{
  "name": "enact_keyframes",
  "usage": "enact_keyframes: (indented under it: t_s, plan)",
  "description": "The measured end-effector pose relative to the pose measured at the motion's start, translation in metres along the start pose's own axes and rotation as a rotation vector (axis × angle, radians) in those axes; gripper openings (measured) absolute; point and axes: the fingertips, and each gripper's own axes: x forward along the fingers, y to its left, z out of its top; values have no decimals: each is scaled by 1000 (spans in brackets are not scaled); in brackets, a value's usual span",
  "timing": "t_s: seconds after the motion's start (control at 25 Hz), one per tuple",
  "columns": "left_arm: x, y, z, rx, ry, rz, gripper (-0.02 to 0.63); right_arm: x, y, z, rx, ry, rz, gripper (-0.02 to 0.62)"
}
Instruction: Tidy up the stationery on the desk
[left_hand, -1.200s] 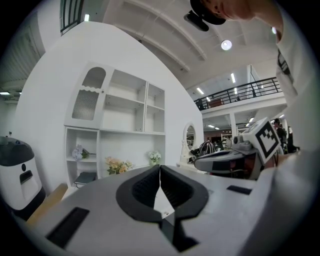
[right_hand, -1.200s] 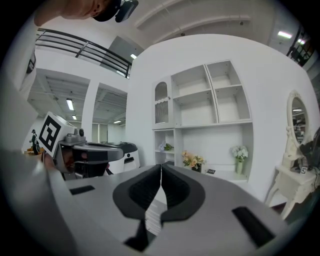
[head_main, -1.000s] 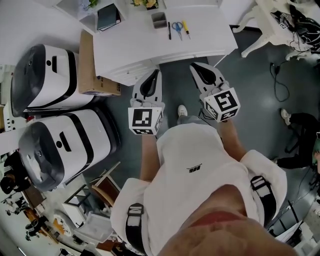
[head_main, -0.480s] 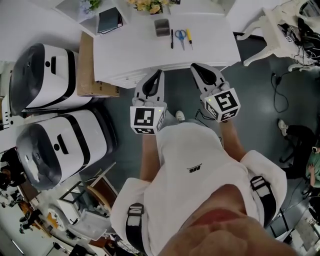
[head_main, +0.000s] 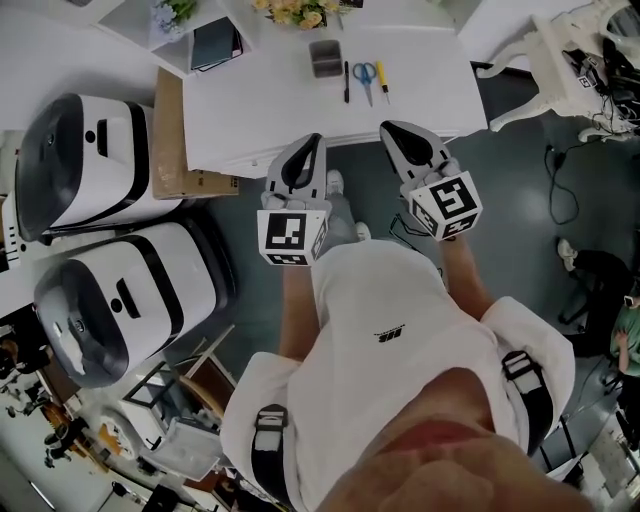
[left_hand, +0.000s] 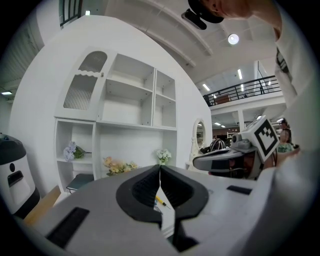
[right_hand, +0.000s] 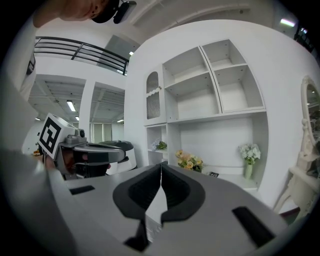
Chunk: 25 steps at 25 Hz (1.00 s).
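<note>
On the white desk (head_main: 260, 100) at the top of the head view lie a grey pen holder (head_main: 323, 57), a black pen (head_main: 346, 82), blue scissors (head_main: 364, 76) and a yellow pen (head_main: 381, 77). My left gripper (head_main: 317, 139) is shut and empty, its tip at the desk's front edge. My right gripper (head_main: 384, 128) is also shut and empty, at the same edge beside it. In the left gripper view the jaws (left_hand: 160, 167) meet, and the yellow pen (left_hand: 160, 201) shows through the gap below them. The right gripper view shows its jaws (right_hand: 161, 165) closed before white shelves.
Two white-and-black machines (head_main: 85, 150) (head_main: 120, 295) and a cardboard box (head_main: 175, 130) stand left of the desk. A dark notebook (head_main: 216, 42) and flowers (head_main: 295, 10) sit by the shelves behind it. A white chair (head_main: 545, 60) and floor cables (head_main: 560, 180) are on the right.
Both grippers have moved forward together toward the desk, so their tips now reach its front edge. Both stayed shut.
</note>
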Motion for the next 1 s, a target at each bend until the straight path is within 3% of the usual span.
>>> enact_keyframes:
  t_s: [0.44, 1.0]
  plan:
    - [62, 52, -4, -7, 15, -63, 0, 66, -37, -1, 31, 36, -55, -4]
    - [149, 106, -36, -59, 77, -208, 0, 144, -89, -35, 123, 151, -180, -3]
